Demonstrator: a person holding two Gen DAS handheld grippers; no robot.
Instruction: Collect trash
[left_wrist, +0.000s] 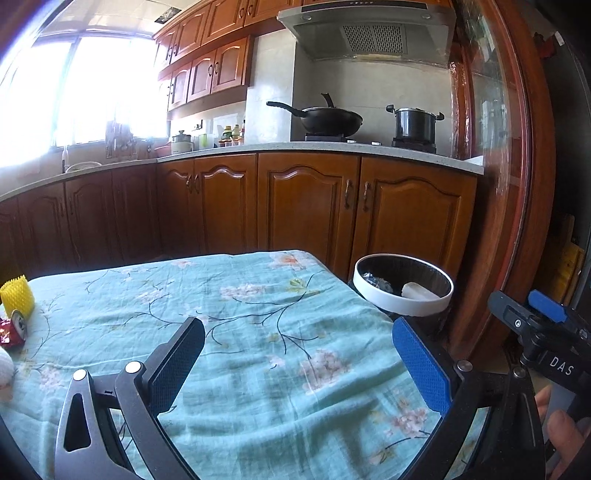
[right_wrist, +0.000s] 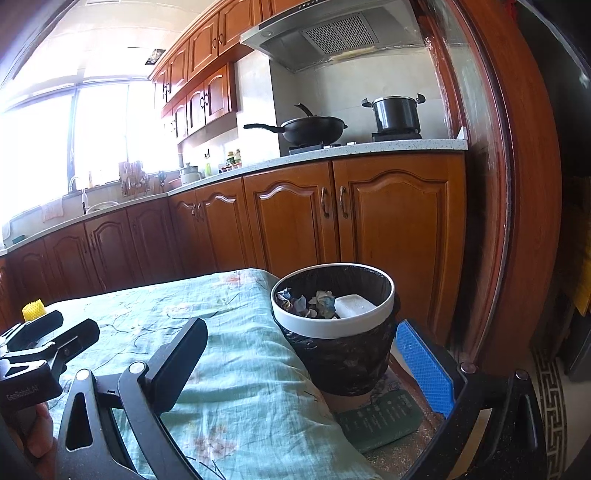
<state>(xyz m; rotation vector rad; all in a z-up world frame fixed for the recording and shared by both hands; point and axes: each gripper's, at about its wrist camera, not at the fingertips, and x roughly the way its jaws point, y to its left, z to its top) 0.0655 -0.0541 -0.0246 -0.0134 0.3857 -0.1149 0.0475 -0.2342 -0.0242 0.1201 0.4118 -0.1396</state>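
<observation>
A black-lined trash bin with a white rim (right_wrist: 325, 328) stands off the table's right edge. It holds crumpled paper (right_wrist: 321, 301) and a white foam block (right_wrist: 354, 304). At the table's far left lie a yellow foam net (left_wrist: 16, 295), a crushed red can (left_wrist: 13, 332) and something white (left_wrist: 5, 369). My left gripper (left_wrist: 301, 365) hovers open over the teal floral cloth (left_wrist: 240, 295), with nothing between its fingers. My right gripper (right_wrist: 303, 365) is open too, near the bin and holding nothing. In the left wrist view the bin's rim (left_wrist: 402, 308) is at the right.
Wooden kitchen cabinets (left_wrist: 306, 206) run behind the table, with a wok (left_wrist: 328, 120) and a pot (left_wrist: 413, 123) on the stove. A wooden door frame (left_wrist: 517, 184) stands to the right. A green booklet (right_wrist: 380, 417) lies under the bin. A hand (left_wrist: 565, 432) holds the right gripper.
</observation>
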